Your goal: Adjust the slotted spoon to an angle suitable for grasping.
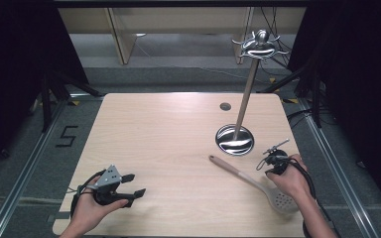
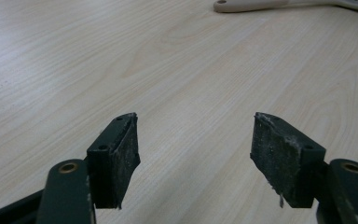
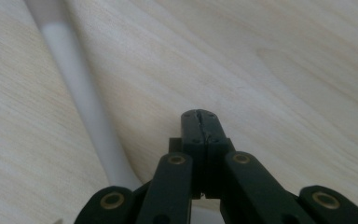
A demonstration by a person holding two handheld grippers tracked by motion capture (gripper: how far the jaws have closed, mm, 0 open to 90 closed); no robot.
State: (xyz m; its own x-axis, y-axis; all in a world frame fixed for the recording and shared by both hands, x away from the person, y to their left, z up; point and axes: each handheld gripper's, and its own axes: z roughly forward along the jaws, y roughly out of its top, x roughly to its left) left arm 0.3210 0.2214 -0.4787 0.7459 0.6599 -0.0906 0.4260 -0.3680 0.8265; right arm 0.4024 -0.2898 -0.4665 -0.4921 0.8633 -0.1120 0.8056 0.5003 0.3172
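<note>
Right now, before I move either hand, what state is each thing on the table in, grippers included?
Left gripper: open, empty, low over bare wood.
Right gripper: shut, empty, beside the spoon's handle.
Slotted spoon: lying flat on the table, handle pointing up-left, unheld; its head is partly hidden by the right hand.
Metal stand: upright on its round base, its top hooks bare.
</note>
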